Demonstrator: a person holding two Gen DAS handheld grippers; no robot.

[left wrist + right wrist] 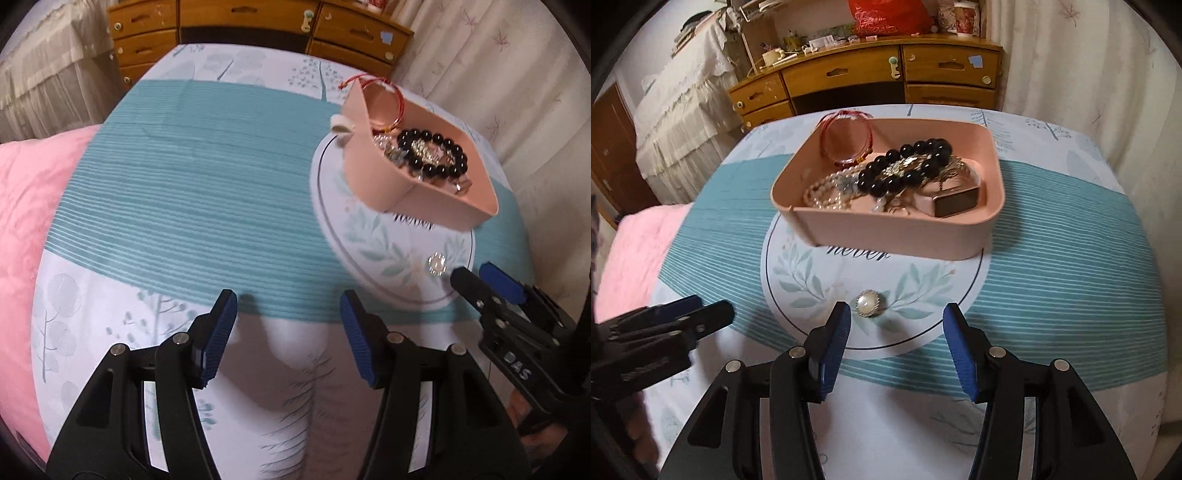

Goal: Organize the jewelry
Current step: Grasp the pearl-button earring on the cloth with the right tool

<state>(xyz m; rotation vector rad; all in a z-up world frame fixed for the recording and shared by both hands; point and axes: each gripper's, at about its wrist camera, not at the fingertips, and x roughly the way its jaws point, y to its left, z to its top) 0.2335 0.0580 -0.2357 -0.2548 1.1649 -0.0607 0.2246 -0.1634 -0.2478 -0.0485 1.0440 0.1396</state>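
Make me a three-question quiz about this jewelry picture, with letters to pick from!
1. Where is the round pearl brooch?
A. in the box
B. on the round white mat
C. on the pink blanket

2. What colour is the rectangular plastic box?
A. pink
B. green
C. black

3. How is the right gripper?
A. shut on the brooch
B. open
C. shut on a necklace

Answers: 1 B, it lies on the mat before the box. 2 A, its walls are pink. 3 B, nothing sits between its fingers.

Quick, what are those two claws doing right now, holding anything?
Left claw: open, holding nothing, over the bedspread.
Right claw: open, holding nothing, just short of the pearl brooch.
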